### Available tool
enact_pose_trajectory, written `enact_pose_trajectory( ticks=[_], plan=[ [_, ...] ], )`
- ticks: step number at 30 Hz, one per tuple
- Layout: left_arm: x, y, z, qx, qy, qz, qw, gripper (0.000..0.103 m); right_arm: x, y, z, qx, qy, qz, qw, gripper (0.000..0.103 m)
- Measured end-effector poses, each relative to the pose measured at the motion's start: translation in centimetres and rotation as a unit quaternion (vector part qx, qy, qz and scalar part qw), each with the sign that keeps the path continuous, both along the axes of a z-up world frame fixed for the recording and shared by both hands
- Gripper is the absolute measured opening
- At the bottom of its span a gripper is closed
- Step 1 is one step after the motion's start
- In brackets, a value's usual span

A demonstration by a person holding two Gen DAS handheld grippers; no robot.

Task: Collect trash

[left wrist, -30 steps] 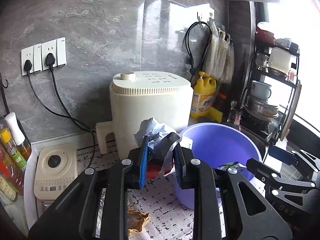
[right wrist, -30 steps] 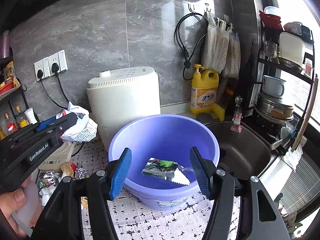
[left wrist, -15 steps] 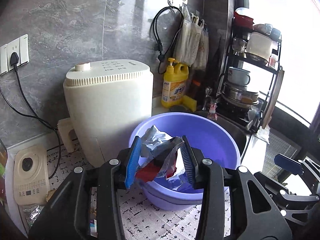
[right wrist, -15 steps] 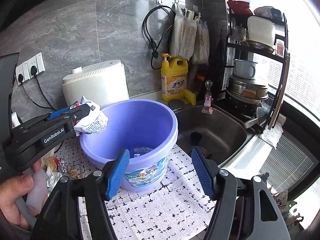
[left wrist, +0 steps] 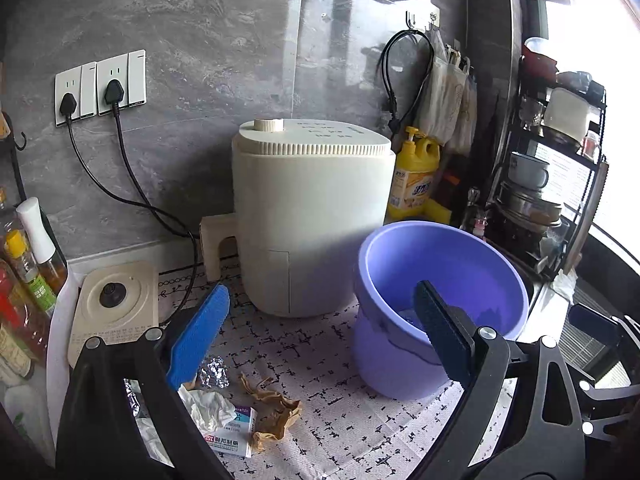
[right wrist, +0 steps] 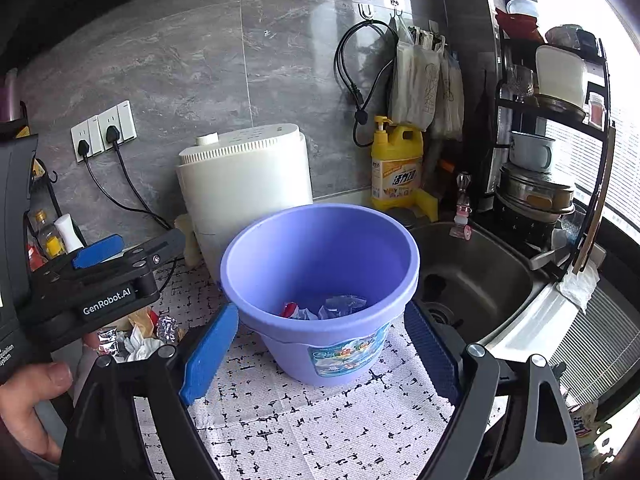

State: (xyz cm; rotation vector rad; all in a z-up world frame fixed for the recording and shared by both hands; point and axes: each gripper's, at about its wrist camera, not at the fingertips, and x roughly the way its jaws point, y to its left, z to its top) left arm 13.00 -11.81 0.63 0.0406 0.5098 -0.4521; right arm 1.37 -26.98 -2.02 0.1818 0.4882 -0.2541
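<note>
Purple plastic marks where our trash goes: the bucket (right wrist: 320, 280) stands on the patterned mat (right wrist: 320, 420) between the cream appliance (left wrist: 312, 216) and the sink (right wrist: 472, 280), and a few wrappers (right wrist: 324, 307) already lie at its bottom. Our left gripper (left wrist: 320, 336) has just been opening and its jaws now stand wide with nothing between them; the same goes for our right gripper (right wrist: 320, 354), whose jaws have just been widening and frame the bucket's lower wall without pressing on it. What is left to collect sits in a loose heap on the mat, low and to the left of the bucket: a foil ball (left wrist: 214, 372), a crumpled tissue (left wrist: 208, 406), a small printed box (left wrist: 234, 432) and a wad of brown paper (left wrist: 276, 410). In the left wrist view that heap lies just below and inside the blue left pad, close under the fingers, while in the right wrist view it shows only at the far left, behind the other tool. We judge the left hand is plainly the nearer one, so the next pick should fall to it, dipping down and slightly back toward the heap. The box lies with its long axis slanting across the mat, so the jaws would do best closing across its short side.
</note>
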Motion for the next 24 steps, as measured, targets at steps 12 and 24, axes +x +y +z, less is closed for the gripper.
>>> enact_pose_trajectory(
  ticks=[12,24],
  plan=[
    [-2.3,6.8,0.4,0.024,-0.015,0.119,0.9924,0.093,1.6,4.8,0.3,0.005,-0.016,0.094,0.995,0.093],
    [-4.5,13.2,-0.5,0.041,0.002,0.214,0.976,0.093,2.8,9.8,-0.3,0.012,-0.013,0.177,0.984,0.095]
  ],
)
